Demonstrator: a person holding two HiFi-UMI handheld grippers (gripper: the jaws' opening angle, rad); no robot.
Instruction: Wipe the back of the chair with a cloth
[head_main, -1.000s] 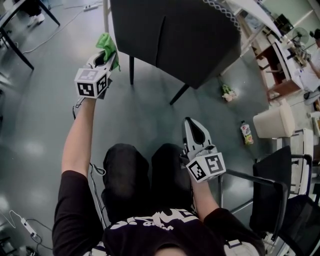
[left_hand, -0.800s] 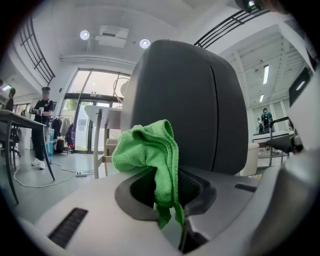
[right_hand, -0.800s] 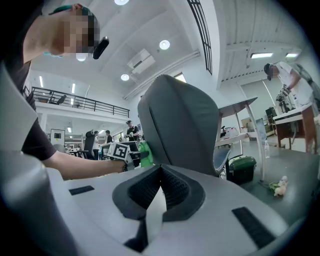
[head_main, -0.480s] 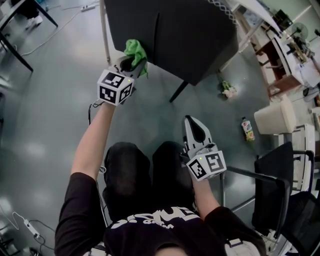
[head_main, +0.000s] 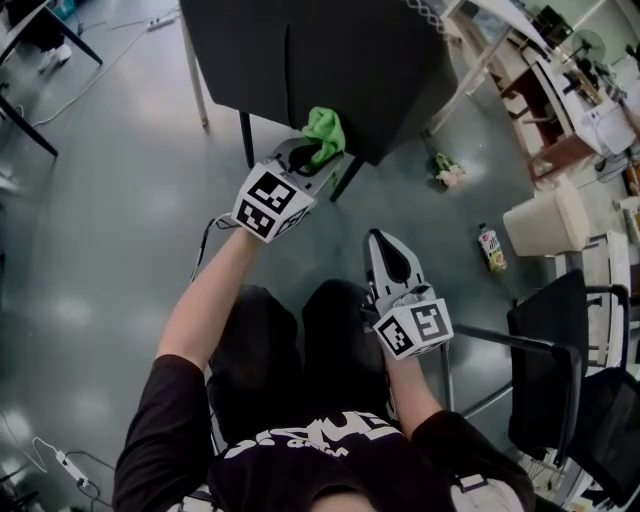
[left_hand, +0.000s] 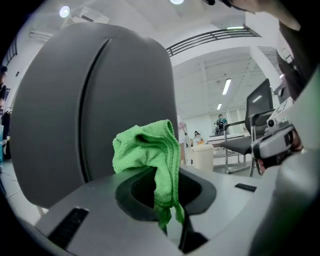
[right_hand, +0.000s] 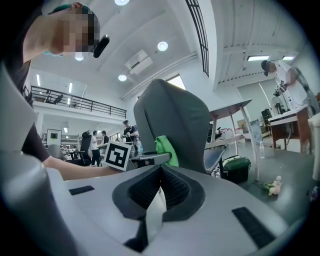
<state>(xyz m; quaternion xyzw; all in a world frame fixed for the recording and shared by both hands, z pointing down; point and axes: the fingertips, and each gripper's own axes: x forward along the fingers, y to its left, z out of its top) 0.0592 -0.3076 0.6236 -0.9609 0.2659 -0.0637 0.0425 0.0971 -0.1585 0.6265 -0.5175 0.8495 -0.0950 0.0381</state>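
Observation:
The dark grey chair back fills the top of the head view and stands large in the left gripper view. My left gripper is shut on a green cloth, which is pressed at the lower edge of the chair back. In the left gripper view the cloth bunches up out of the jaws, right in front of the chair back. My right gripper hangs over the person's lap, jaws shut with nothing in them. From the right gripper view the chair back and cloth show ahead.
The chair's dark legs stand on the grey floor. A bottle and a small toy lie on the floor at right. A black office chair stands close to my right side. Desks crowd the upper right.
My left gripper has carried the cloth rightward and downward across the chair back, from its left edge to its lower edge. The right gripper has not moved.

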